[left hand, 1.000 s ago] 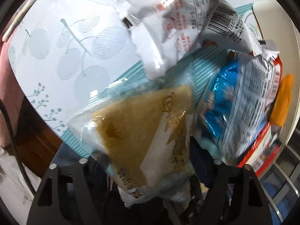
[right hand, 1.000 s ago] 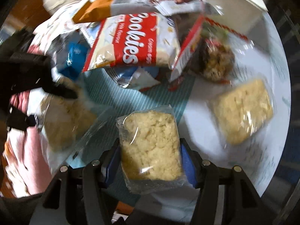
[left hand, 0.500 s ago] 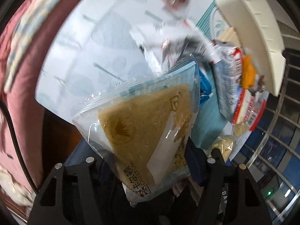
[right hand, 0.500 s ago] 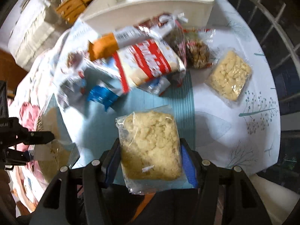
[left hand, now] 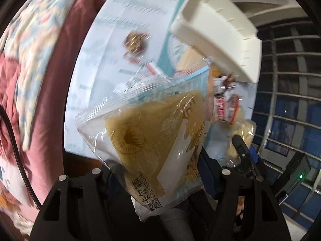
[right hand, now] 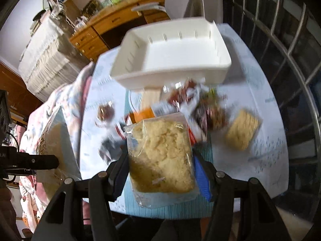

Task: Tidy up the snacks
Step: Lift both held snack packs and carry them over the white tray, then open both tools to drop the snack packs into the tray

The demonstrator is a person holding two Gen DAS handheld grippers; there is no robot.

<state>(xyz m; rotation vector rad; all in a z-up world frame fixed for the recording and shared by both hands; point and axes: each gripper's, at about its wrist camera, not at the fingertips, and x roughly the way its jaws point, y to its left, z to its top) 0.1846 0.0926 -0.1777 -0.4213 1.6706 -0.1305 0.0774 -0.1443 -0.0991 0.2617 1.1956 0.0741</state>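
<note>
Clear plastic wrap around a tan triangular cake (left hand: 154, 138), pinched between the fingers of the left gripper (left hand: 158, 172); held up off the round table with pale blue leaf-print cloth (left hand: 112, 46). Brown print and lettering on the wrap. Same packet at the left edge of the right wrist view, clamped by a black finger there.

Right gripper (right hand: 160, 170) closed on a clear packet of pale yellow crumbly cake (right hand: 162, 156), blue pad showing on its right finger (right hand: 200, 172). Packet raised above the near edge of the table, over a teal striped mat (right hand: 170, 208).

White rectangular plastic bin (right hand: 172, 60) at the far side of the table, open side up, ribbed inner walls, raised at its near edge on a tan block (right hand: 150, 98). Loose heap of snack packets just near of the bin, blurred: orange wrapper (right hand: 143, 114), red-and-white wrapper (right hand: 184, 94), dark nut-cluster packet (right hand: 212, 116). Second clear packet of yellow crumbly cake (right hand: 242, 132) lying flat on the cloth, right of the heap. Small brown nut-cluster packet (right hand: 104, 112) alone to the left of the heap, apart from it.

Pink floral quilt (left hand: 34, 64) beside the table on the left. Wooden dresser (right hand: 112, 26) far behind. Metal window bars (right hand: 291, 46) along the right.
</note>
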